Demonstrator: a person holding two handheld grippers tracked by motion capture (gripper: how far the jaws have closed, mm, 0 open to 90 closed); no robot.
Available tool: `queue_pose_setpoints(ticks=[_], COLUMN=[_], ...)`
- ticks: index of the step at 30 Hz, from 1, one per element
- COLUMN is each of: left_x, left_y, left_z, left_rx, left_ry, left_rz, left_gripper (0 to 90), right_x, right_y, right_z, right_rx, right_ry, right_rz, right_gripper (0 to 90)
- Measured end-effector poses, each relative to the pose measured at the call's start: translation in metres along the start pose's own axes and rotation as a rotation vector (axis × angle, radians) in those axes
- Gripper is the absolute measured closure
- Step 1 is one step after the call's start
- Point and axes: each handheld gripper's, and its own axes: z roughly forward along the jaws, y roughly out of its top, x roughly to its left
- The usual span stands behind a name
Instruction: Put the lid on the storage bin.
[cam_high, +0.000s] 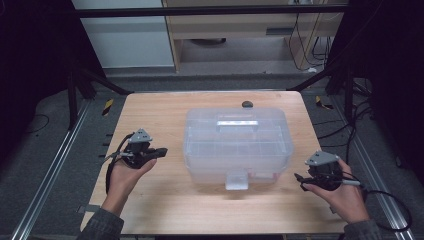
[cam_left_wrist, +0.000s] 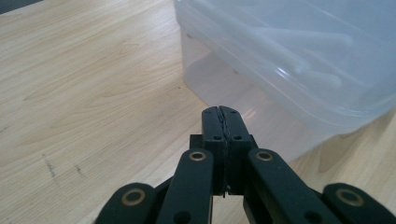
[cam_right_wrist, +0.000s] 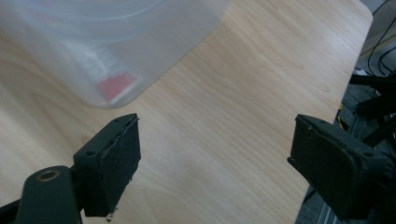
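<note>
Right gripper above the table beside the clear box

The right gripper (cam_right_wrist: 215, 158) has its two black jaws spread wide with nothing between them, only bare wooden table (cam_right_wrist: 261, 70) beneath. At upper left sits a corner of the translucent plastic storage box (cam_right_wrist: 140, 37), with a red-and-white label (cam_right_wrist: 112, 79) blurred through its wall. Black cables (cam_right_wrist: 373, 51) lie past the table's right edge.

No text, brand or number can be read anywhere on the table; a red-and-white label (cam_right_wrist: 109, 79) shows through the wall of the clear plastic box (cam_high: 237, 142), its print too blurred to make out
</note>
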Motion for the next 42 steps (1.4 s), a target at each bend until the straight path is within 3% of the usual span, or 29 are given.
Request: queue_pose_setpoints(ticks=[6, 12, 21, 27, 32, 36, 37, 38, 42], left_x=[0.012, 0.028, 0.042, 0.047, 0.057, 0.068, 0.068, 0.071, 0.080], left_y=[0.005, 0.010, 0.006, 0.004, -0.002, -0.006, -0.006, -0.007, -0.013], left_z=[0.007, 0.021, 0.039, 0.051, 0.059, 0.067, 0.067, 0.070, 0.081], left_rx=[0.023, 0.050, 0.077, 0.105, 0.102, 0.078, 0.078, 0.078, 0.083], left_ry=[0.046, 0.062, 0.096, 0.135, 0.167, 0.266, 0.266, 0.292, 0.319], left_rz=[0.016, 0.013, 0.006, 0.032, 0.001, -0.059, -0.059, -0.076, -0.122], left_gripper=[89.8, 89.7, 89.7, 89.8, 87.8, 41.6, 36.4, 30.2, 20.8], right_x=[-0.026, -0.047, -0.067, -0.080, -0.088, -0.093, -0.093, -0.094, -0.099], right_y=[0.013, 0.030, 0.045, 0.047, 0.049, 0.052, 0.052, 0.051, 0.051], right_z=[0.006, 0.021, 0.050, 0.071, 0.087, 0.099, 0.099, 0.105, 0.114], right_rx=[0.004, 0.006, 0.018, 0.040, 0.051, 0.057, 0.057, 0.055, 0.056], right_ry=[-0.016, -0.027, -0.031, -0.041, -0.042, -0.048, -0.048, -0.054, -0.060], right_rz=[0.071, 0.122, 0.163, 0.202, 0.239, 0.267, 0.267, 0.276, 0.313], right_gripper=[17.2, 18.3, 20.9, 23.1, 21.9, 18.2, 18.2, 18.1, 17.9])
